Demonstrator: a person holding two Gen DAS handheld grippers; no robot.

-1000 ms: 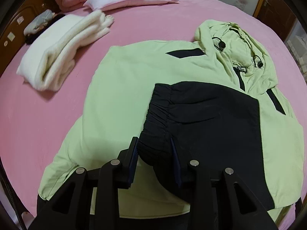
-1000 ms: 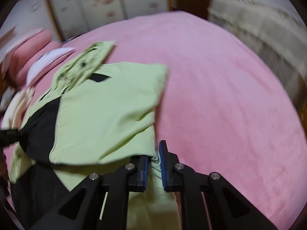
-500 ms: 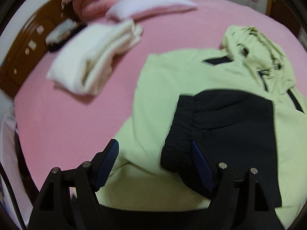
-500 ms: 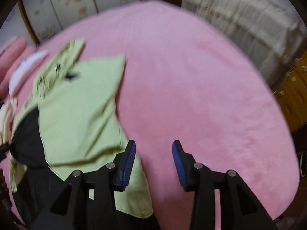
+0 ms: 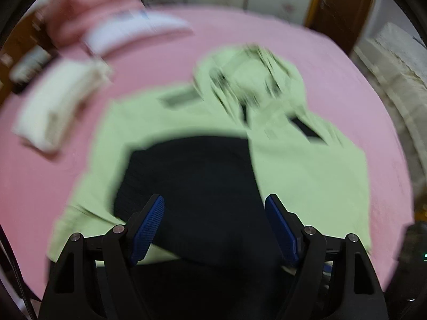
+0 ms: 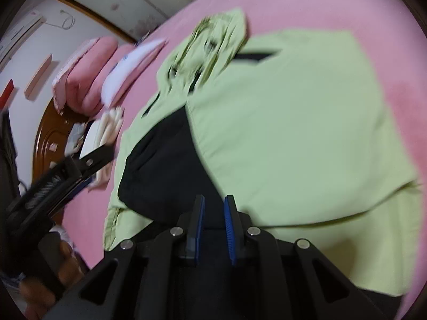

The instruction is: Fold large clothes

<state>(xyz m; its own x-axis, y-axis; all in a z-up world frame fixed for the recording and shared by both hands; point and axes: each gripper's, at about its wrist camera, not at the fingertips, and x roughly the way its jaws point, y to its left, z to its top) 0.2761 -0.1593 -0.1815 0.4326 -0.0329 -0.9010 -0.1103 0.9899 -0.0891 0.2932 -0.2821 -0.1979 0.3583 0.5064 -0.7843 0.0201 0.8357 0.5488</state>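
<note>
A light green hooded jacket (image 5: 307, 165) with black panels lies on the pink bed (image 5: 347, 66), both sleeves folded in over its front; it also shows in the right wrist view (image 6: 293, 133). The black sleeve (image 5: 197, 176) lies across the middle. My left gripper (image 5: 214, 221) is open and empty above the jacket's near hem. My right gripper (image 6: 214, 218) hovers over the near edge of the black sleeve (image 6: 162, 165), jaws narrowed to a small gap, nothing seen between them. Both views are motion-blurred.
A folded white blanket (image 5: 56, 106) lies to the jacket's left, with pink and white pillows (image 5: 114, 29) behind it by a wooden headboard (image 6: 50, 138). A cloth-covered piece of furniture (image 5: 400, 61) stands off the bed's right side. The left gripper's body (image 6: 53, 176) shows in the right wrist view.
Both grippers let go of the sleeves. The left gripper opened wide and swung back over the jacket's middle. The right gripper opened, swung left to face the jacket, then narrowed its jaws.
</note>
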